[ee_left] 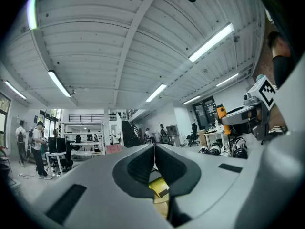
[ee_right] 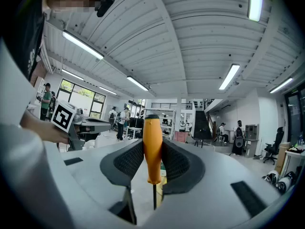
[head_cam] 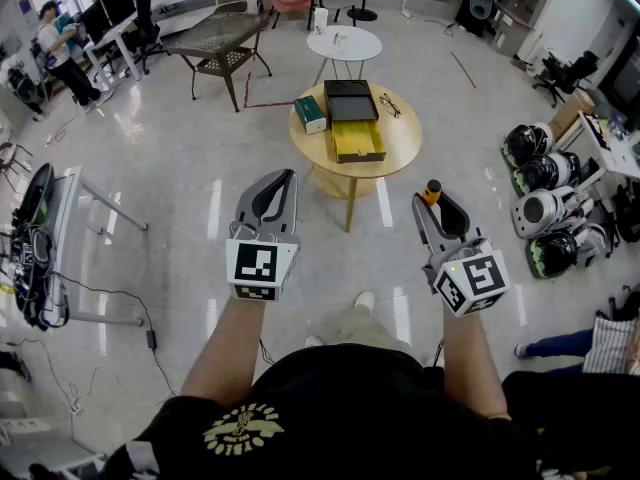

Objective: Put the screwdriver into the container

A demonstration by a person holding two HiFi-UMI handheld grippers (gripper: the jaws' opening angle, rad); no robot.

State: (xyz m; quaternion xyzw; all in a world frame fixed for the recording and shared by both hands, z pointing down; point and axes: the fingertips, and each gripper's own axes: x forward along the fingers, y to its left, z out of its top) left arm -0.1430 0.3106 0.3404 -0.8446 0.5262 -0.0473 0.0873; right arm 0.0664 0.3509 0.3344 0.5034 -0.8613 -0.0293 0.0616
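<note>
The orange-handled screwdriver [ee_right: 152, 144] is clamped between the right gripper [head_cam: 434, 206] fingers. The left gripper [head_cam: 280, 183] fingers are pressed together, empty. The yellow container [head_cam: 358, 143] is set on the round surface [head_cam: 405, 138].

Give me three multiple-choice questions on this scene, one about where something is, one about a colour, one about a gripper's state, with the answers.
1. Where does the yellow container sit?
A. on the round wooden table
B. on the floor
C. on a chair

2. What colour is the handle of the screwdriver?
A. blue
B. orange
C. green

3. How do the jaws of the left gripper stand?
A. together, nothing between them
B. clamped on the screwdriver
C. wide apart

Answers: 1 A, it rests on the tabletop beside a black box. 2 B, the orange handle stands between the pads of the right gripper. 3 A, the left gripper view shows the jaws meeting, empty.
</note>
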